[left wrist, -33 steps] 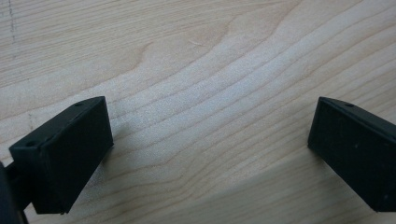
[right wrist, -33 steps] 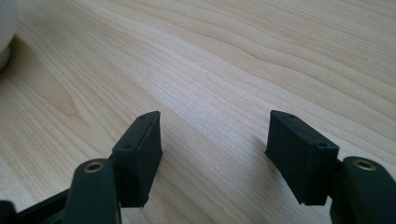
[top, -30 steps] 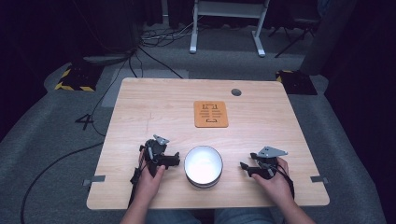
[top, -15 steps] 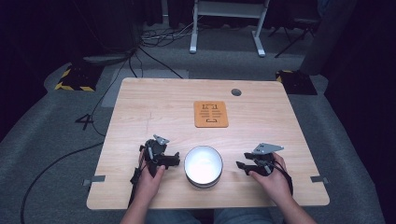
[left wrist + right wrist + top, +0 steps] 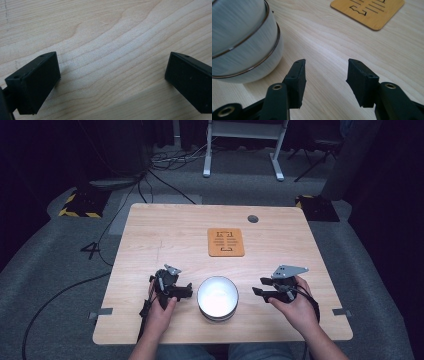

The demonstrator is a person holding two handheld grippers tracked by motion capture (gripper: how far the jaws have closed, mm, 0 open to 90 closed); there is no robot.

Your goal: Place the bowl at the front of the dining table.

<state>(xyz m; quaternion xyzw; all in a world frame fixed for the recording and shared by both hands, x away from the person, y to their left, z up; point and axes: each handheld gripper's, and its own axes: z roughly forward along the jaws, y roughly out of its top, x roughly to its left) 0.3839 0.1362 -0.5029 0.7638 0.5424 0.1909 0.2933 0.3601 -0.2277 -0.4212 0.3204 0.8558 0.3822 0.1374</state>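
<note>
Slowly my right tongs (image 5: 256, 292) have moved closer to the white bowl (image 5: 217, 297), while my left tongs (image 5: 189, 291) stayed where they were.

Both tongs are open and hold nothing: the blocky black jaws of the left ones stand wide apart over bare wood, and the ribbed jaws of the right tongs (image 5: 325, 75) have a clear gap between them. The bowl (image 5: 239, 42) is round and smooth, white with thin metal bands around its wall, and it stands on the table (image 5: 150, 235) near the front edge, between my two tongs, about the middle of that edge. The surface is pale wood with wavy grain. A square wooden coaster (image 5: 226, 242) with rounded corners and cut line patterns lies toward the far edge, well apart from the bowl.
</note>
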